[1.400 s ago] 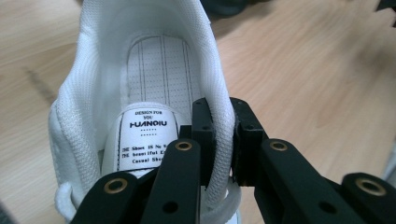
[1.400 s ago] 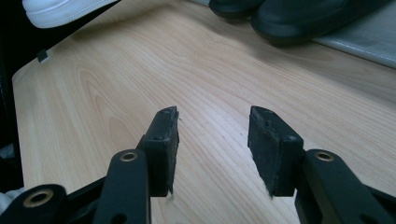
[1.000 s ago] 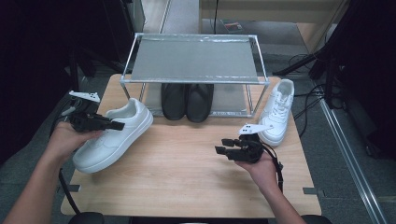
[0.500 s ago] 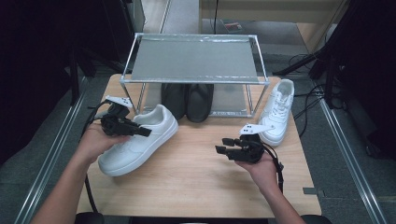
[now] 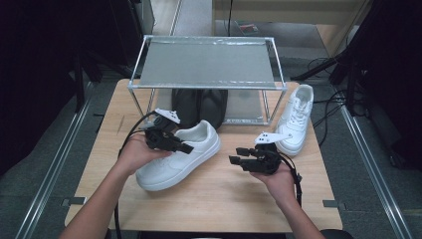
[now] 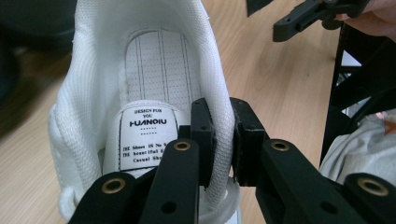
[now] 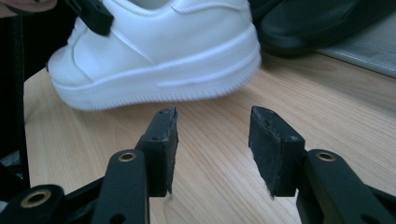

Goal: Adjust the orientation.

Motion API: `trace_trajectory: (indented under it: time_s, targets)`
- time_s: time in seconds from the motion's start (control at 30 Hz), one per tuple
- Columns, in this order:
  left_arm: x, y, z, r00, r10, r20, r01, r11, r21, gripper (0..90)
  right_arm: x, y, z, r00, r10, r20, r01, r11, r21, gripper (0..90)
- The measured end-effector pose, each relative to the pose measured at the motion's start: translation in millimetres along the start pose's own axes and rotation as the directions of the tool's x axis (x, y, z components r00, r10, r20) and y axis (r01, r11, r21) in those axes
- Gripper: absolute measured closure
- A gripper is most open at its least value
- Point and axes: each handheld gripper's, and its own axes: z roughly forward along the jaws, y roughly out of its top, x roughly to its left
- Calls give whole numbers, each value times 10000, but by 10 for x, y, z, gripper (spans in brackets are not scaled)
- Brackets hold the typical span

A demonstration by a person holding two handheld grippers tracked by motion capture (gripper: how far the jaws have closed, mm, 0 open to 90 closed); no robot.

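Fingers (image 6: 201, 140) of left gripper (image 5: 166, 140) clamped on collar wall of white shoe (image 5: 180, 159), one inside, one outside, likely to carry it. Right gripper (image 5: 242, 160) beside it, wide, nothing between, over tabletop (image 5: 219, 199). Beyond: second white shoe (image 5: 296, 117), two black shoes (image 5: 199, 104) under one rack (image 5: 206, 62).

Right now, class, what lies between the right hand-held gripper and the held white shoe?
Bare tabletop only, seen in the right gripper view, from the right hand-held gripper to the shoe.
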Motion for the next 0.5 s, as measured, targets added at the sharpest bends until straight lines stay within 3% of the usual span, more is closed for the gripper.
trace_trajectory:
  time_s: [0.2, 0.5]
  targets:
    - [-90, 81, 332, 9984, 142, 549, -153, 9997, 184, 824, -6, -6, -23, 9999, -96, -53, 95, 9999, -104, 563]
    - [-207, 93, 636, 9977, 596, 320, -624, 9935, 948, 788, -27, -24, -29, 10000, -65, 8, 65, 9999, -138, 580]
